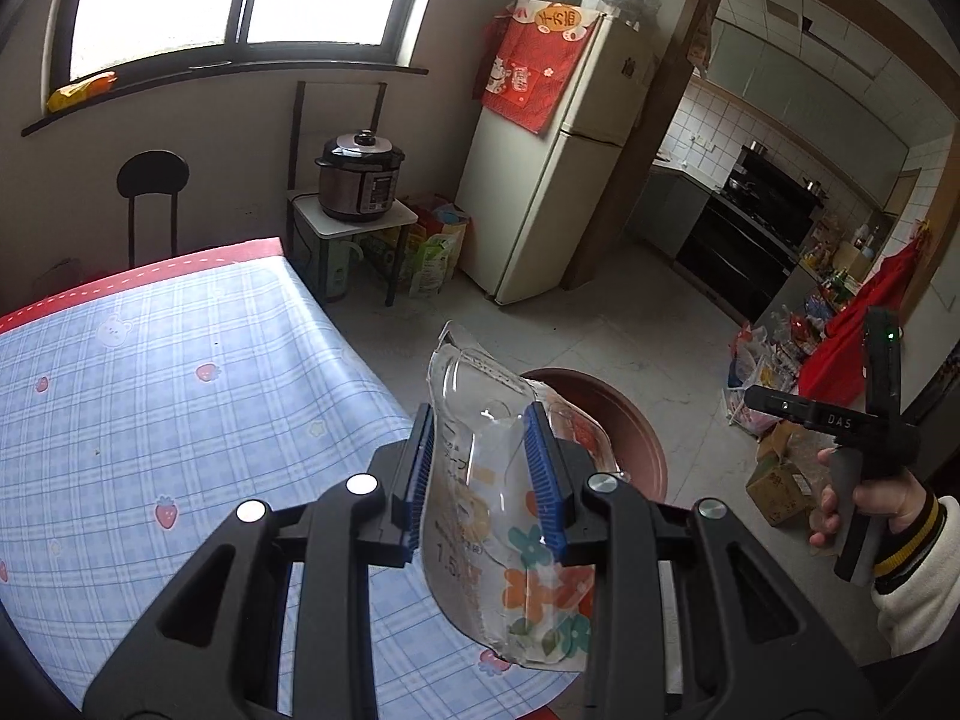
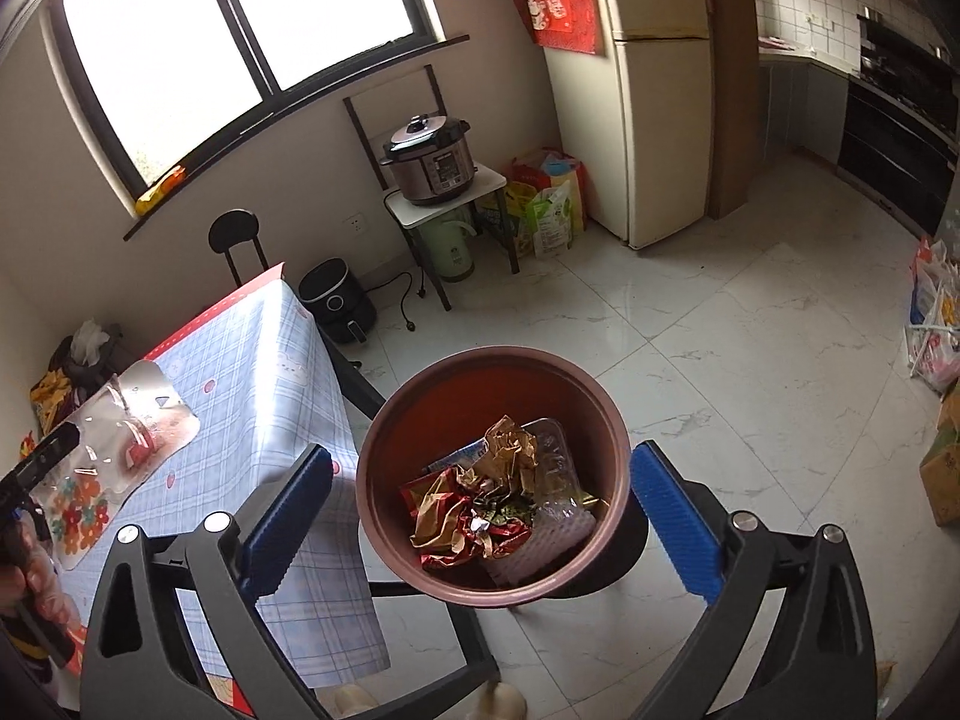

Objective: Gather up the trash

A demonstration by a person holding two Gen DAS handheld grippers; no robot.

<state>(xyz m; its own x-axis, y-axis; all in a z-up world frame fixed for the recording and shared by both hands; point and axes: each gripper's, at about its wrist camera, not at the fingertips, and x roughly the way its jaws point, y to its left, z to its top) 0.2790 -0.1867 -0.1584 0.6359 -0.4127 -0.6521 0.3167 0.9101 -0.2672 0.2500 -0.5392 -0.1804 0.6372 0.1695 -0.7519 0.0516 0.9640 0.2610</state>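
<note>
My left gripper (image 1: 483, 468) is shut on a clear plastic bag (image 1: 510, 516) printed with orange and teal flowers. It holds the bag upright over the table's right edge, just left of the brown trash bin (image 1: 624, 414). The right wrist view shows the same bag (image 2: 114, 438) at the far left, above the tablecloth. My right gripper (image 2: 480, 516) is open and empty, its blue pads on either side of the brown bin (image 2: 498, 372) below. The bin holds crumpled wrappers (image 2: 480, 504) and clear plastic packaging.
A table with a blue plaid cloth (image 1: 180, 408) lies to the left. A pressure cooker (image 1: 360, 180) on a small stand, a fridge (image 1: 558, 180), bags on the floor (image 1: 432, 252), an air fryer (image 2: 336, 300) and a black chair (image 1: 150, 192) stand beyond. Boxes and bags (image 1: 774, 420) line the right side.
</note>
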